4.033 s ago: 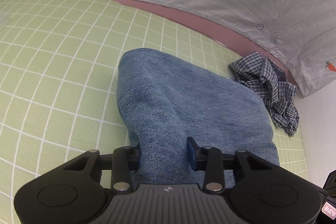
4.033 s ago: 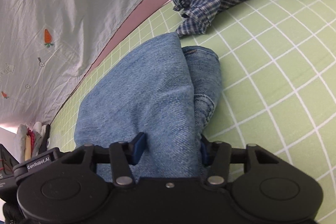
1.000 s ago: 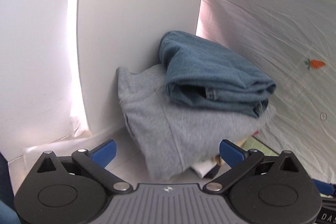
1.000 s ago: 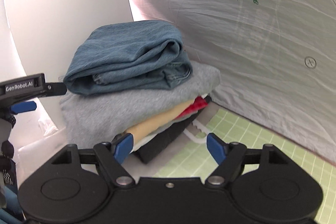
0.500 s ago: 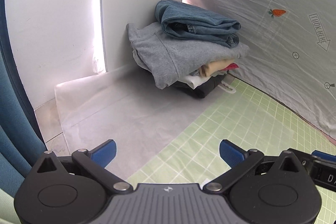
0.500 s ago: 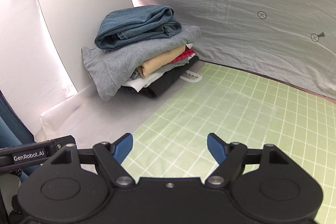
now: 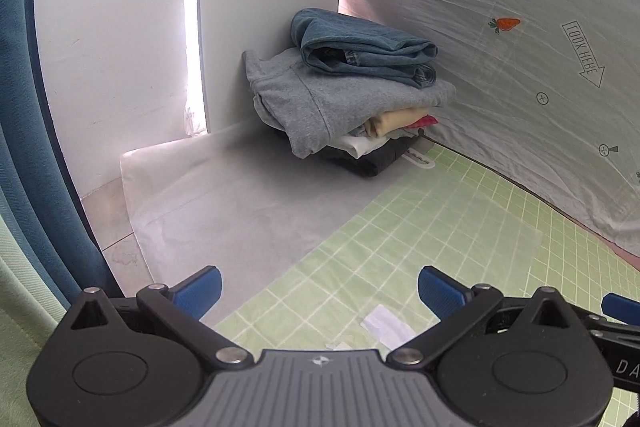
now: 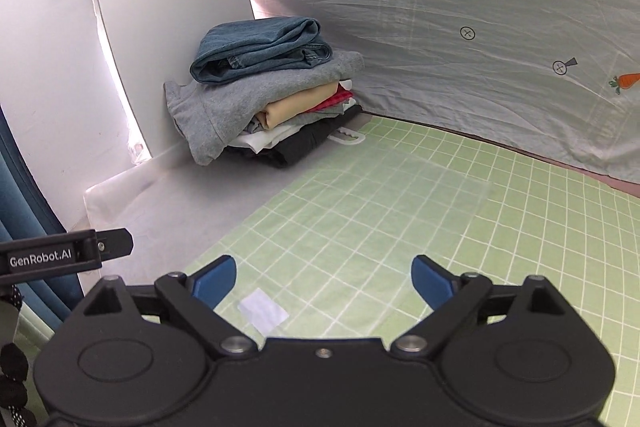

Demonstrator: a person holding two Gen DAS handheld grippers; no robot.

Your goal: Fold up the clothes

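Observation:
Folded blue jeans [image 7: 360, 49] [image 8: 260, 49] lie on top of a stack of folded clothes in the far corner, above a grey sweatshirt [image 7: 344, 103] [image 8: 256, 95] and tan, red, white and black layers. Both grippers are well back from the stack over the green grid mat [image 7: 440, 227] [image 8: 380, 207]. My left gripper [image 7: 318, 293] stands open with nothing between its blue pads. The jaws of my right gripper [image 8: 324, 281] are opening wide, with nothing between them. A part of the left gripper shows at the left edge of the right wrist view.
White panels [image 7: 260, 7] [image 8: 160, 7] wall the corner behind the stack. A grey printed cloth [image 7: 500, 47] [image 8: 460, 47] hangs along the right. A white sheet [image 7: 220, 207] covers the table beside the mat. Small white paper scraps [image 7: 386, 325] [image 8: 262, 309] lie on the mat. A blue curtain [image 7: 24, 107] hangs left.
Both grippers pulled back from the stack, which now sits smaller and farther off. The right gripper's jaws have spread wider. The jeans stay on the stack.

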